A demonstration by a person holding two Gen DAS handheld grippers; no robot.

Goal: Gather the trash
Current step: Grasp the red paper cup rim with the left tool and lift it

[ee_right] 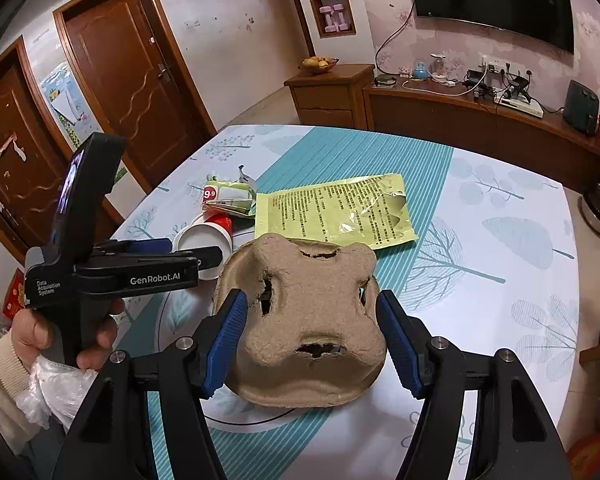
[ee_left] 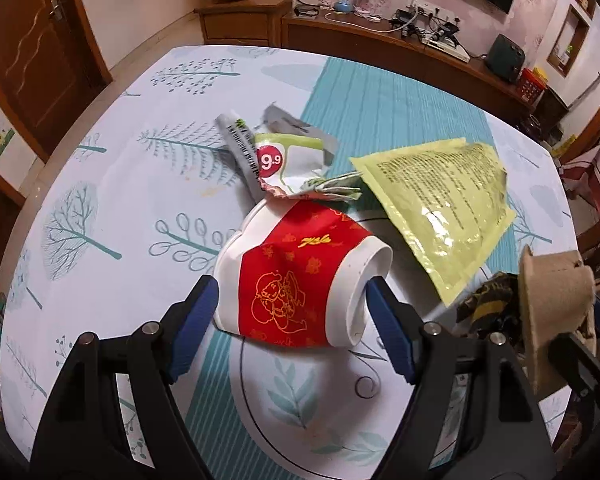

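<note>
A crushed red and white paper cup (ee_left: pixel 300 284) lies on its side on a white plate (ee_left: pixel 308 412). My left gripper (ee_left: pixel 292 300) is shut on the cup, one pad on each end. The cup's white rim shows in the right wrist view (ee_right: pixel 204 240) beside the left gripper (ee_right: pixel 204 258). My right gripper (ee_right: pixel 312 312) is shut on a brown pulp cup carrier (ee_right: pixel 304 320) held above the plate (ee_right: pixel 180 316). The carrier shows at the right edge of the left wrist view (ee_left: pixel 552 308).
A yellow-green foil pouch (ee_left: pixel 440 204) (ee_right: pixel 336 208) lies beyond the plate. A crumpled wrapper marked 9.9 (ee_left: pixel 292 160) (ee_right: pixel 228 196) and a grey tube (ee_left: pixel 240 148) lie behind the cup. The round table (ee_right: pixel 500 240) has a tree-print cloth. A thin plastic bag (ee_right: pixel 56 392) hangs under the left hand.
</note>
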